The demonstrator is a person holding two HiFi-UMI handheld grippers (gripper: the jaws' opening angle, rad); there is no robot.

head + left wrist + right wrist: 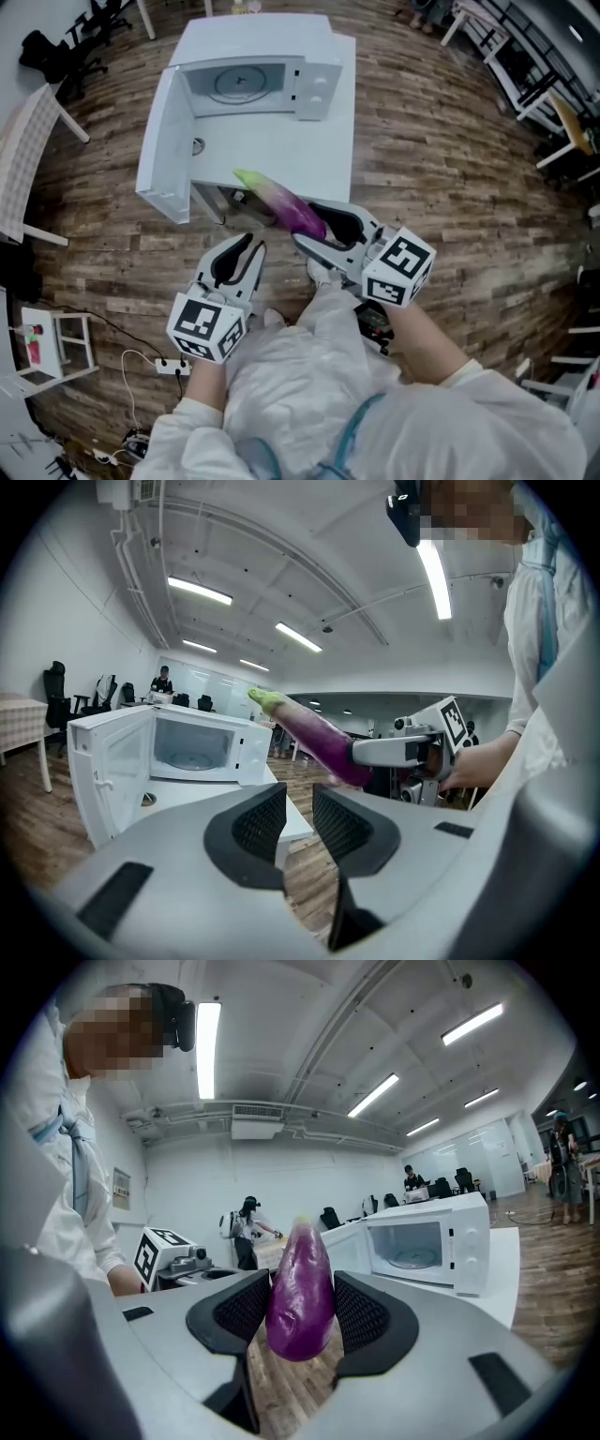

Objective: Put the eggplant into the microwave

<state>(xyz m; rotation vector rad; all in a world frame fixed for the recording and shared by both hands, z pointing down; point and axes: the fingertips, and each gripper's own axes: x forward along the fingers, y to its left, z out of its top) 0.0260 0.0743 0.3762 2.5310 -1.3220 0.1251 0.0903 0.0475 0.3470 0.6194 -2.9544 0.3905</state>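
Observation:
A purple eggplant with a green stem is clamped between the pads of my right gripper, stem end toward the white microwave. The microwave stands on a white table with its door swung open to the left. In the right gripper view the eggplant fills the gap between the jaws of that gripper, with the microwave ahead to the right. My left gripper hovers beside it at the table's near edge, jaws a little apart and empty.
A wooden floor surrounds the table. To the left stand a checked folding table and black office chairs. A power strip with cables lies near my feet. More tables stand at the upper right. A person stands far behind.

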